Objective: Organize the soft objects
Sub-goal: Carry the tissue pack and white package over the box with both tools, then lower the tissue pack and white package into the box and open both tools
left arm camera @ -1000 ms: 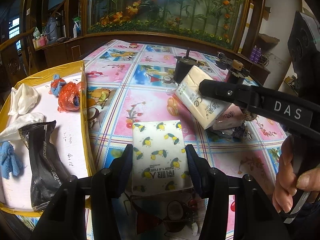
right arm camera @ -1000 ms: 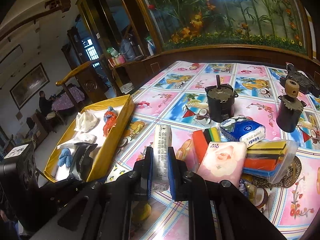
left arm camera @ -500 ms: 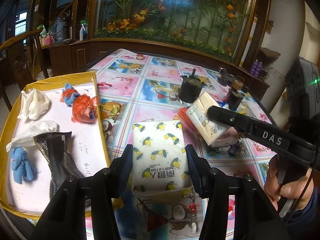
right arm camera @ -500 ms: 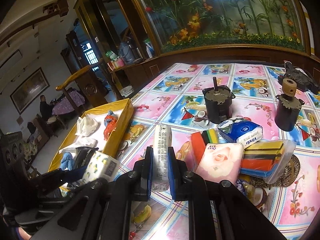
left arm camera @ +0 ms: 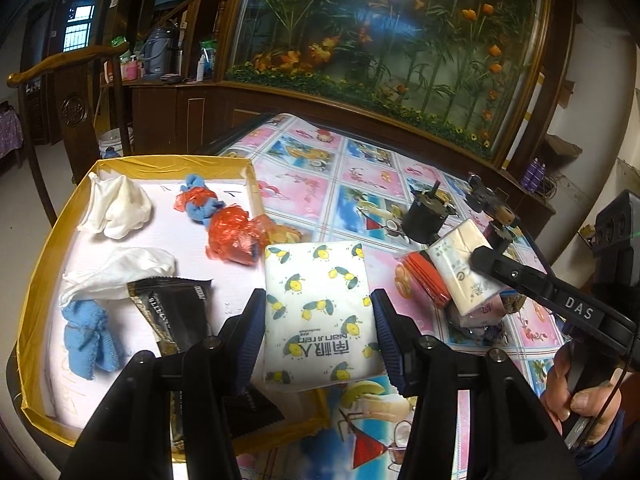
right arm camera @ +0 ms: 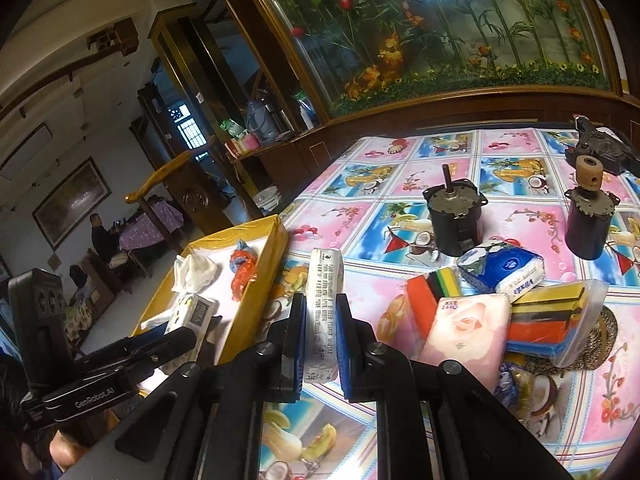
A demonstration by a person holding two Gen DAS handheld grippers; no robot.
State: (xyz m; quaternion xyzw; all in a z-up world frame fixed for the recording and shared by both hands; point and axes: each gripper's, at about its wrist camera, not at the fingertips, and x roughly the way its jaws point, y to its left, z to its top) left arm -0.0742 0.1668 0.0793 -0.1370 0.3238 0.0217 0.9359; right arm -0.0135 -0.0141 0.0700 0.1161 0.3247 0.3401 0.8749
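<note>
Both grippers' fingers [left arm camera: 384, 336] clamped

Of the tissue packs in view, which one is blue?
The Vinda-branded blue tissue pack, lying loose on the table beside the black motor. The gripped packs are lemon-print and plain white; another is pink.

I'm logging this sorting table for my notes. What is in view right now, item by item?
lemon-print tissue pack: 1, white and yellow, in left gripper, over tray edge
cream tissue pack: 1, in right gripper
tray: 1, gold rim, table's left
white cloths: 2, in tray
blue cloth: 1, in tray
black packet: 1, in tray
orange bag: 1, in tray
pink tissue pack: 1, on table
blue tissue pack: 1, on table
motors: 2, black, behind packs
hand: 1, holding the right gripper's handle
</note>
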